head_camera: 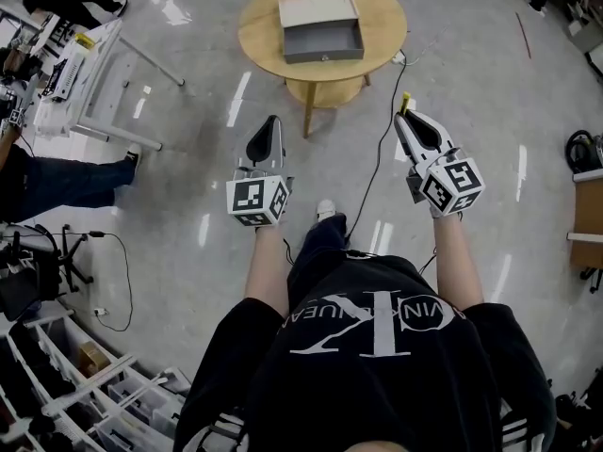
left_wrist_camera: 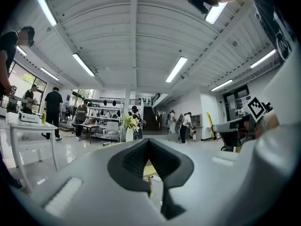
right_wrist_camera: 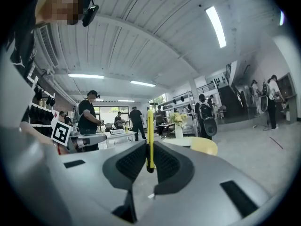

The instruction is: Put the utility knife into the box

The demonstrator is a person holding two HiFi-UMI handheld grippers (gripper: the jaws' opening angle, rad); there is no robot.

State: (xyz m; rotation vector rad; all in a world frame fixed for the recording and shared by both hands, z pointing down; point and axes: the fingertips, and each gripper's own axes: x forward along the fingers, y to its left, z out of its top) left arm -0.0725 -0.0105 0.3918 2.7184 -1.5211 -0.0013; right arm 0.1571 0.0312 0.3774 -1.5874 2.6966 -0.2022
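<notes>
A grey open box (head_camera: 322, 40) with its white lid behind it sits on a round wooden table (head_camera: 382, 22) ahead of me in the head view. My right gripper (head_camera: 406, 118) is held in the air short of the table, shut on a thin yellow utility knife (head_camera: 405, 102) that sticks up past its jaws. In the right gripper view the knife (right_wrist_camera: 150, 133) stands upright between the shut pads, with the table (right_wrist_camera: 206, 146) beyond. My left gripper (head_camera: 272, 122) hangs level with it to the left, jaws shut with nothing between them (left_wrist_camera: 149, 144).
A white workbench (head_camera: 94, 73) with equipment and seated people stands at the left. A black cable (head_camera: 377, 163) runs over the glossy floor under the table. Shelving fills the lower left, and a wooden unit (head_camera: 589, 215) is at the right edge. A flower vase (right_wrist_camera: 178, 126) stands on the table.
</notes>
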